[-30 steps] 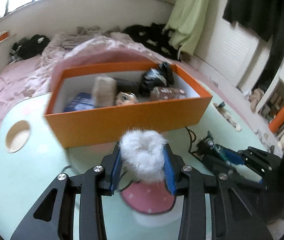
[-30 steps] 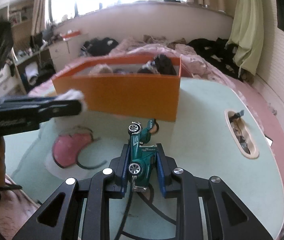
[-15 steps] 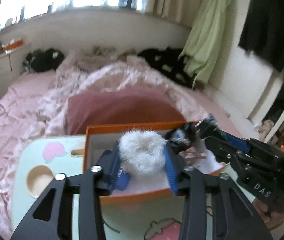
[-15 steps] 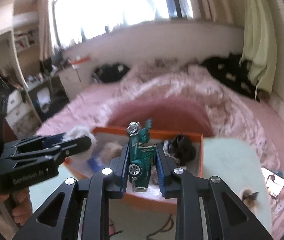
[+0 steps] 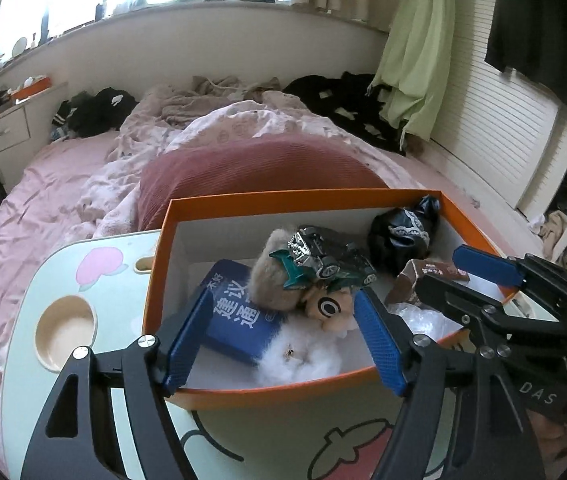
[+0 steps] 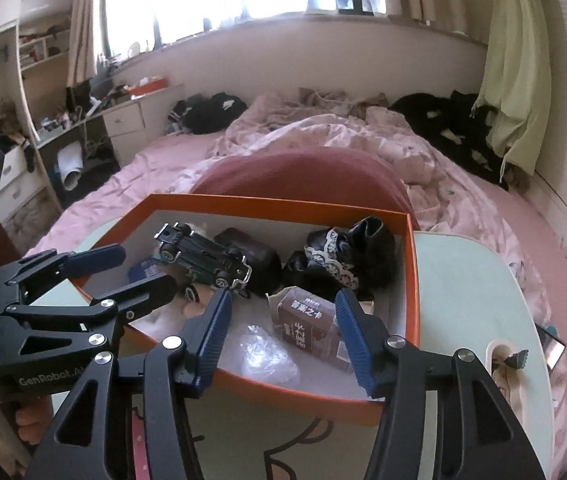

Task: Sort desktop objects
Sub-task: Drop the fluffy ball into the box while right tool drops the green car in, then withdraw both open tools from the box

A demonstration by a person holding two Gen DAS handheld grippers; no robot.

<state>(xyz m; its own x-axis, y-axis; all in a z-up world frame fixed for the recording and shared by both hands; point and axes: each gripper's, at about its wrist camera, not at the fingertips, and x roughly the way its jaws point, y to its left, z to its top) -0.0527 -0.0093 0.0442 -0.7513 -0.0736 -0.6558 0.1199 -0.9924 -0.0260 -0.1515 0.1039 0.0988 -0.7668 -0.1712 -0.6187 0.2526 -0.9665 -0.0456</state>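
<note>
Orange box (image 5: 267, 394): lies just ahead of both grippers on the worktop (image 5: 27, 320).
Left gripper (image 5: 283, 344): wide and empty now; half a second ago it clamped the white fluff ball (image 5: 303, 354), which lies in the box just beyond its fingertips.
Right gripper (image 6: 281, 330): also wide; its green toy car (image 6: 203, 258) lies upside down on the pile ahead and to its left.
Meaning: both items look sorted; next come fresh pickups.
</note>
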